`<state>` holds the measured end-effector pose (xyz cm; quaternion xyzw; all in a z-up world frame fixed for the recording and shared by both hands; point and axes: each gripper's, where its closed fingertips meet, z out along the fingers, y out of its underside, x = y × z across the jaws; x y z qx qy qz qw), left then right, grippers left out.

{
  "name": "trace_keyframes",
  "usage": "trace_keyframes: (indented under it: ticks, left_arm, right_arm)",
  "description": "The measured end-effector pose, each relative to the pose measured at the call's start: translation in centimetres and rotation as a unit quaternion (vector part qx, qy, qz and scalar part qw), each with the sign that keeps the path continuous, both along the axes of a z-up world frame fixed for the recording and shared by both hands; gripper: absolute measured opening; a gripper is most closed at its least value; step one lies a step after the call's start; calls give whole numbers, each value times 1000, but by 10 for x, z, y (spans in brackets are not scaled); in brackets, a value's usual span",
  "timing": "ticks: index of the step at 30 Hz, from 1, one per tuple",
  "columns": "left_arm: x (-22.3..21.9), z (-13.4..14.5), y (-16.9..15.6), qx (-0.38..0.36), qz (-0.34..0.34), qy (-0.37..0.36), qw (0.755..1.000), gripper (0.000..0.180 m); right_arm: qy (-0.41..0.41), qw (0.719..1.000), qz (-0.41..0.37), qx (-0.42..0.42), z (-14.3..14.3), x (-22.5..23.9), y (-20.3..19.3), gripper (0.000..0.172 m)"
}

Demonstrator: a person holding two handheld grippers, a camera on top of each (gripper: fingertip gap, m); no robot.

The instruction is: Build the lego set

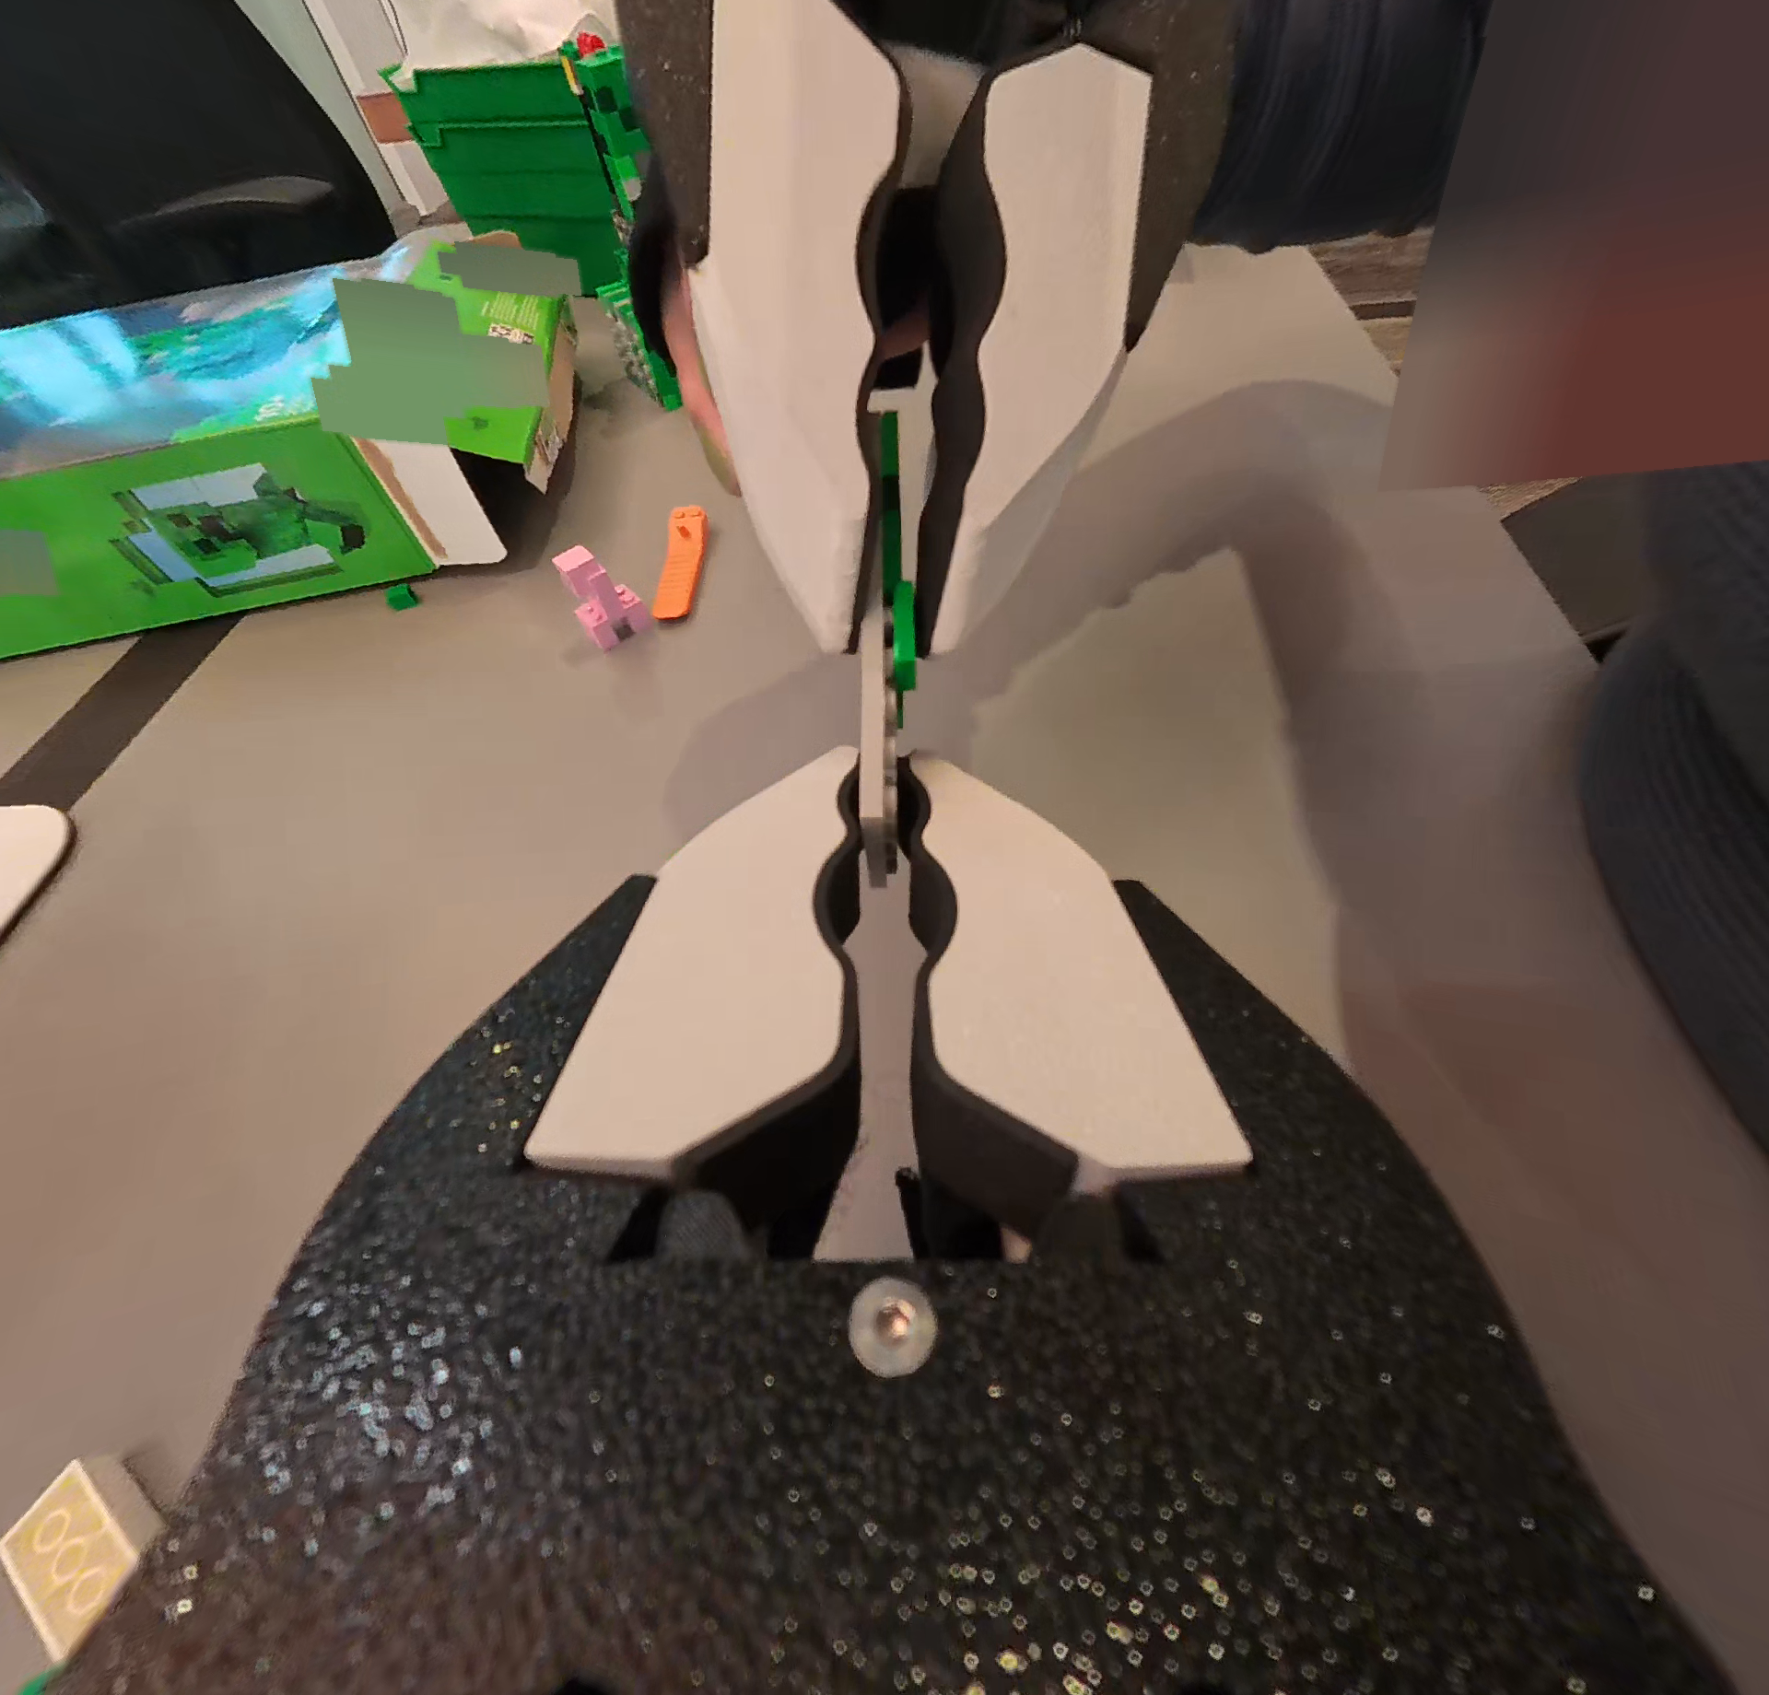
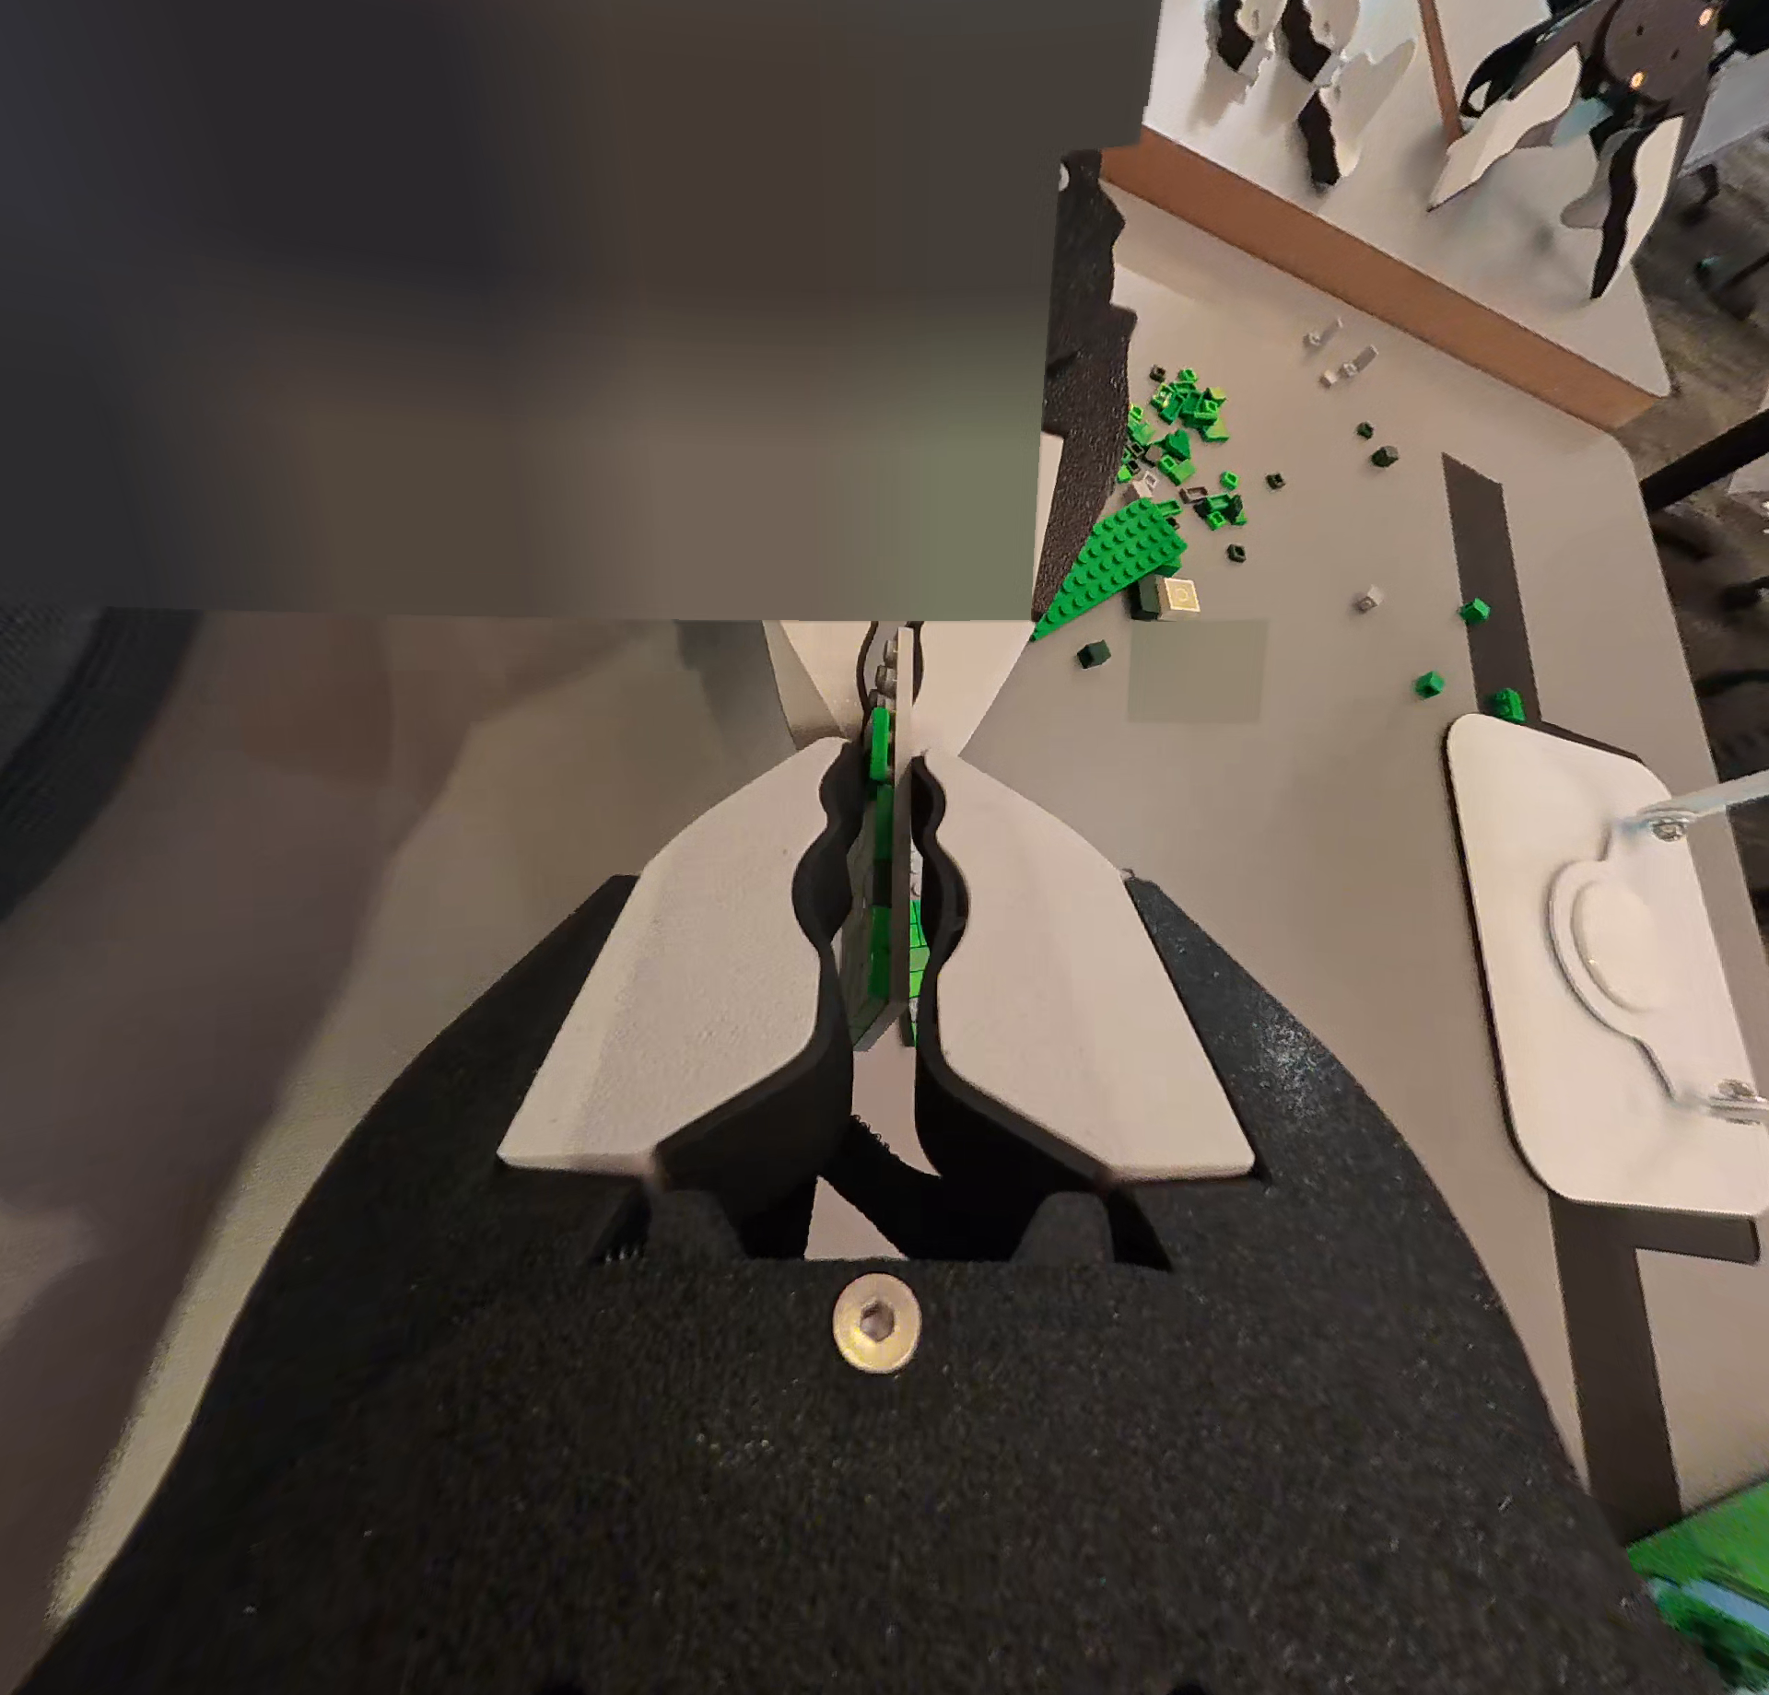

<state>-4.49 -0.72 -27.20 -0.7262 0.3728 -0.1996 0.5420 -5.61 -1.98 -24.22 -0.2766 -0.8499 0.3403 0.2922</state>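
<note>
Both grippers, left and right, pointed tip to tip, clenched on one grey-and-green brick plate. Only the left view showed a pink brick figure left of that plate; only the right showed loose green bricks.

Your left gripper and right gripper meet tip to tip over the table, both clamped on one studded plate. At ten o'clock lie a box, a small brick figure and a separator tool.

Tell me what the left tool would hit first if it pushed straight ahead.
The right tool, tip to tip with the left tool just ahead. Both are shut on one grey plate with green pieces, so it would likely meet those fingertips almost at once.
</note>
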Motion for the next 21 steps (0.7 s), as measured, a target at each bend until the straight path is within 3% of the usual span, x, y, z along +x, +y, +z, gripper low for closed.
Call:
trace_keyframes:
  ticks: [6,13,21]
  left_arm:
    - [-3,-1,1,8,14,43,999,4]
    - [-4,-9,1,-22,31,76,996,4]
    - [-1,-7,-2,-37,21,54,998,4]
  right_arm:
    - [-33,999,-5,3,-2,1,0,8]
    - [-50,993,-19,103,-12,2,5,9]
    - [-109,993,-39,25,-8,5,2,8]
